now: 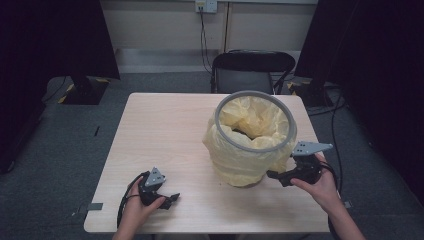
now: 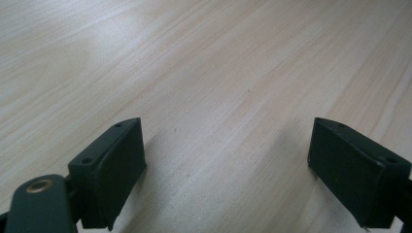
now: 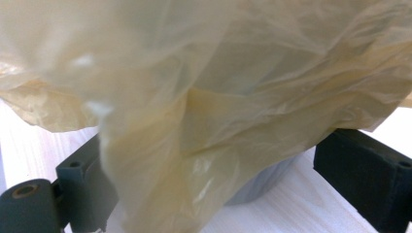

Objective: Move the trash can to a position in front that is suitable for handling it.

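A grey round bin stands on the right half of a pale wooden table, lined with a thin yellow plastic bag that drapes over its rim and hangs loosely down the outside, almost to the tabletop. The bag's inside is crumpled within the open top.

The right hand-held gripper sits just beside the bin's lower right side, held by the person's right hand, with its tip against the hanging plastic. In the right gripper view, its two black jaws stand wide apart, and the yellow bag billows down between and over them, covering much of the left jaw. A patch of the grey bin wall shows beneath the plastic, between the jaws. Whether the jaws touch the bag cannot be told for certain.

The left hand-held gripper rests low on the table near its front left edge, well apart from the bin, held by the person's left hand. In the left gripper view, its jaws are spread wide over bare wood grain, holding nothing.

Beyond the table stands a dark chair on grey carpet.
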### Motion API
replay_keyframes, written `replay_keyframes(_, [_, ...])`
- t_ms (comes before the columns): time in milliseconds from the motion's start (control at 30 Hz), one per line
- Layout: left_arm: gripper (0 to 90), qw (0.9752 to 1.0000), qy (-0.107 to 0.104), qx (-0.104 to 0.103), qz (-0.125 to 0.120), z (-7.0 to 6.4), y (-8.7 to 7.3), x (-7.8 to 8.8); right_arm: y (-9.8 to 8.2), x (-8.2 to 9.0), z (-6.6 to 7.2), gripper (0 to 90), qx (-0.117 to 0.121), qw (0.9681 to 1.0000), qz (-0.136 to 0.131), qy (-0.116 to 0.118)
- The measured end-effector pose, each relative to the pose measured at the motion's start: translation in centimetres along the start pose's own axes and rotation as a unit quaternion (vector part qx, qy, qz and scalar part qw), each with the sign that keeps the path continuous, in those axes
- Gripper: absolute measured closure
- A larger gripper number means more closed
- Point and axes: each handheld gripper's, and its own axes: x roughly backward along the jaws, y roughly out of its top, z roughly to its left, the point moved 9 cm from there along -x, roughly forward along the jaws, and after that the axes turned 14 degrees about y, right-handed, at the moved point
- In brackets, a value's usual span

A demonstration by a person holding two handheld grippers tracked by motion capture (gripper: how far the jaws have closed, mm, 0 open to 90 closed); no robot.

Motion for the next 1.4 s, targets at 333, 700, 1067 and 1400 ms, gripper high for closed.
replay_keyframes(333, [12.7, 1.0000, 0.000, 0.002, -0.001, 0.0, 0.0, 0.0, 0.3, -0.8, -0.2, 7.9, 0.001, 1.0000, -0.001, -0.004])
replay_keyframes(700, [12.7, 1.0000, 0.000, 0.000, 0.000, 0.0, 0.0, 0.0, 1.3, -2.2, -0.4, 8.2, -0.003, 1.0000, -0.001, -0.005])
replay_keyframes(1067, [12.7, 1.0000, 0.000, 0.002, -0.001, 0.0, 0.0, 0.0, 2.1, -3.5, -0.7, 8.4, -0.004, 1.0000, -0.003, -0.008])
replay_keyframes(1400, [12.7, 1.0000, 0.000, 0.000, 0.000, 0.0, 0.0, 0.0, 2.9, -4.6, -0.9, 9.5, -0.006, 0.9999, 0.000, -0.014])
